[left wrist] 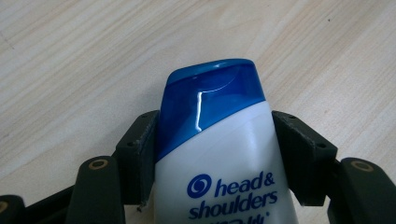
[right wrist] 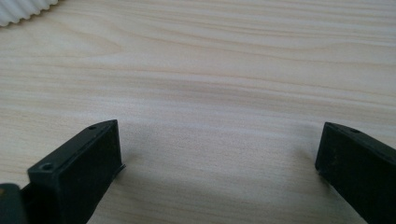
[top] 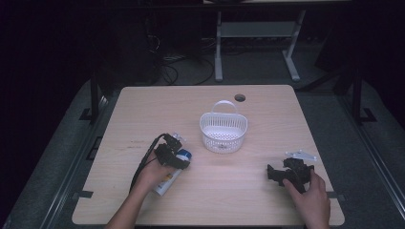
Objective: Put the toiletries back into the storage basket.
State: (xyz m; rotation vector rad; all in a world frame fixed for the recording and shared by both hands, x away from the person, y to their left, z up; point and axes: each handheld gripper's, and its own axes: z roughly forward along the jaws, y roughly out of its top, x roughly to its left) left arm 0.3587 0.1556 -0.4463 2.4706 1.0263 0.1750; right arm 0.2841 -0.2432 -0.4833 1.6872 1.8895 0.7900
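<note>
A white shampoo bottle (top: 171, 175) with a blue cap (left wrist: 212, 100) lies on its side on the wooden table (top: 258, 200), below and to the left of the white basket (top: 223, 131), with the cap end pointing towards the basket. The left gripper (top: 177, 155) sits over the bottle's cap end, held by the person's left hand (top: 154, 174). In the left gripper view its two black jaws stand on either side of the bottle just below the cap, both pressed against its sides, so the bottle is clamped between them. The right gripper (top: 273, 172) rests low over bare table to the right of the basket and well apart from it, in the right hand (top: 313, 195). Its jaws stand wide apart with nothing between them.
</note>
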